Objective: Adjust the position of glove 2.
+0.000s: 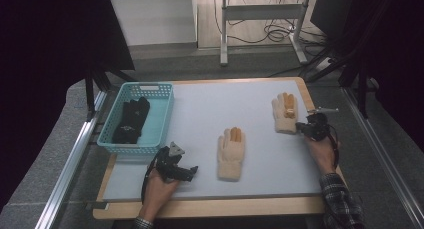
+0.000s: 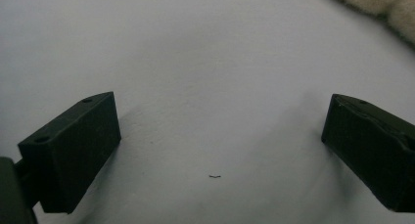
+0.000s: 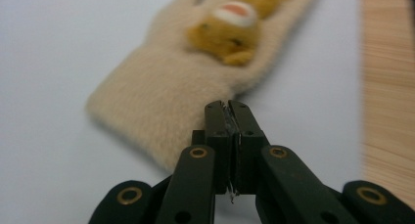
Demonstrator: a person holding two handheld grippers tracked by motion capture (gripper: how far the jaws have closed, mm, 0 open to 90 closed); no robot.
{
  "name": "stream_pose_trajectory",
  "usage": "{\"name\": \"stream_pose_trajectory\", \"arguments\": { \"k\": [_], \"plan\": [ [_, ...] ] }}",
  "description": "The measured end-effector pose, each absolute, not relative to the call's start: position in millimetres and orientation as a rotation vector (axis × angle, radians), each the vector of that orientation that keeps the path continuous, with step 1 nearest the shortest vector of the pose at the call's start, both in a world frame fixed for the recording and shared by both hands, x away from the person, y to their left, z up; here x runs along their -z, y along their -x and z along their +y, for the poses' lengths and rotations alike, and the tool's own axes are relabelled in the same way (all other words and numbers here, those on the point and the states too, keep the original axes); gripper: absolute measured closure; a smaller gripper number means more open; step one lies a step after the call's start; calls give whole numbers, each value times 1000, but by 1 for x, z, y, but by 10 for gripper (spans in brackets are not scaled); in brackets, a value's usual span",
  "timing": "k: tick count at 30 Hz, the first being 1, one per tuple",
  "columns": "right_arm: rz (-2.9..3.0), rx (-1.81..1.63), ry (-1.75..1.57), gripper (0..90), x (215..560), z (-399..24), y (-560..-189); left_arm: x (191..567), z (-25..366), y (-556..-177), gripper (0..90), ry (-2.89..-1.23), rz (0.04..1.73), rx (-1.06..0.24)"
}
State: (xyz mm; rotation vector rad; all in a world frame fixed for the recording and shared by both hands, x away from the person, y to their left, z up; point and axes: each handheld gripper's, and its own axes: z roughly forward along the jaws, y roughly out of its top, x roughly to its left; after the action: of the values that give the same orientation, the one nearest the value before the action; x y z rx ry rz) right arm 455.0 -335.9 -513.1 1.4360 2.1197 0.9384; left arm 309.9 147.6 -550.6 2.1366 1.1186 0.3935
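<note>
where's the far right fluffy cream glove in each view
High view: the fluffy cream glove with the orange patch lies right of centre, its cuff at the right claw.
Left gripper view: can't match it here.
Right gripper view: glove centre, above the shut claw.
Shared landmark: pale grey mat.

The high view looks forward and down over the whole table (image 1: 210, 139). The left gripper view sits low over the grey top, near its front edge — close. The right gripper view faces the far glove (image 3: 166, 92) near the right edge, shared with the high view (image 1: 285, 114).
</note>
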Motion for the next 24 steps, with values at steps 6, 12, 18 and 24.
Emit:
{"name": "stream_pose_trajectory", "arguments": {
  "k": [6,12,18,24],
  "plan": [
    [2099,-959,-1384,779,501,-326,-459,551,148,-310,12,-2136,1119,-393],
    [2056,-947,-1343,566,496,-318,-480,551,148,-310,13,-2136,1117,-394],
    [2088,-973,-1322,436,502,-311,-503,551,148,-310,12,-2137,1115,-395],
    [2122,-918,-1302,403,513,-307,-516,551,148,-310,12,-2135,1118,-394]
  ]
}}
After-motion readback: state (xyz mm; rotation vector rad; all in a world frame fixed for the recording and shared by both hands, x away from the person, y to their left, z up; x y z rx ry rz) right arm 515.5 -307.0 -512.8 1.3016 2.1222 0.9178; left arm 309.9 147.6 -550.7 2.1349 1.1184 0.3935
